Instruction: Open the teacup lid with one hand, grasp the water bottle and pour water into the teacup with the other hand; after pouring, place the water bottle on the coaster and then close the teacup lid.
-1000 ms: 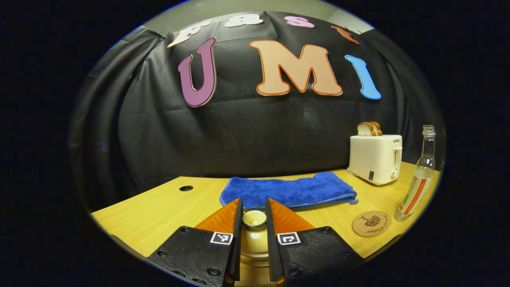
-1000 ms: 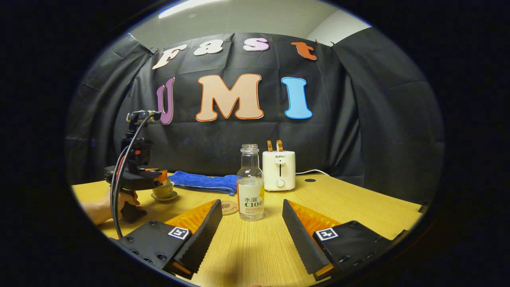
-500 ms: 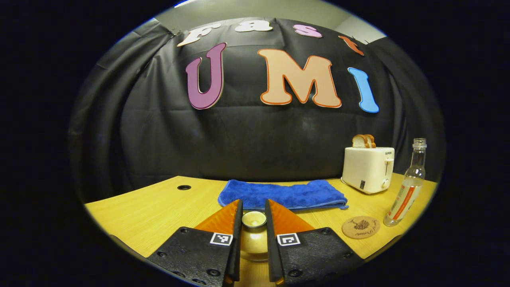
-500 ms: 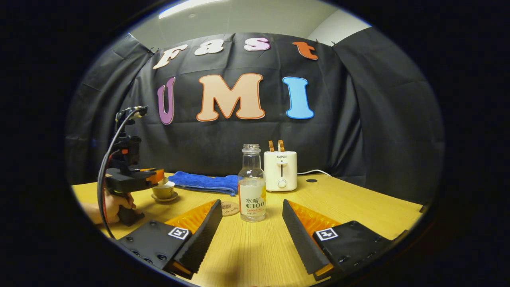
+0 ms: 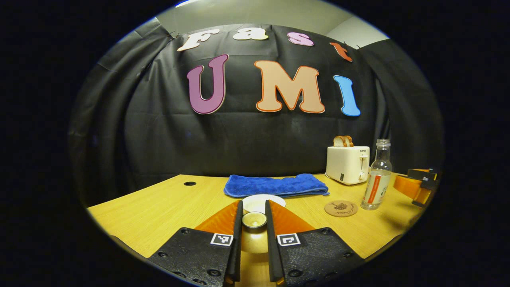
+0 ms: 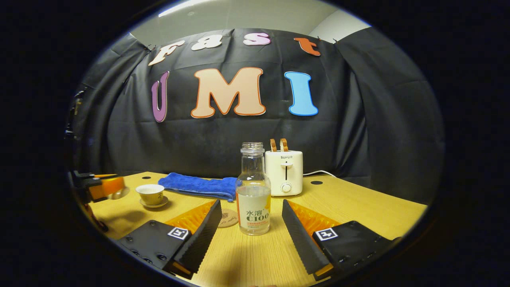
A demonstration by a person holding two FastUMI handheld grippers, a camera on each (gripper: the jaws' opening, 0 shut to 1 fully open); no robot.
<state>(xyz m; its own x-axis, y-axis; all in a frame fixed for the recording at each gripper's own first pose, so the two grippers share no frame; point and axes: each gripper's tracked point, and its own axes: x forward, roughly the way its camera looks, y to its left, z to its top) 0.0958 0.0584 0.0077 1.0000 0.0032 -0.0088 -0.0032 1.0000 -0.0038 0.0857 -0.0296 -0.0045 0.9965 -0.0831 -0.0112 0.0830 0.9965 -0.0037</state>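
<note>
Brightness: both views are moderately lit; the wooden table [image 6: 358, 207] is bright, the cloth wall dark and flat.
Light source: overhead, with a pale strip of ceiling light at the top edge of the right gripper view.
Shadows: soft dark patches lie on the table beside the teacup [image 6: 150, 194] and at the right edge of the left gripper view.
Glare: the teacup lid [image 5: 254, 220] carries a warm highlight; the water bottle [image 6: 252, 191] shows faint glints on its glass.
Distortion: strong fisheye bending; the table edge and the wall's folds curve toward the rim.
Focus: the centre is sharp; things at the rim are dim and smeared.
</note>
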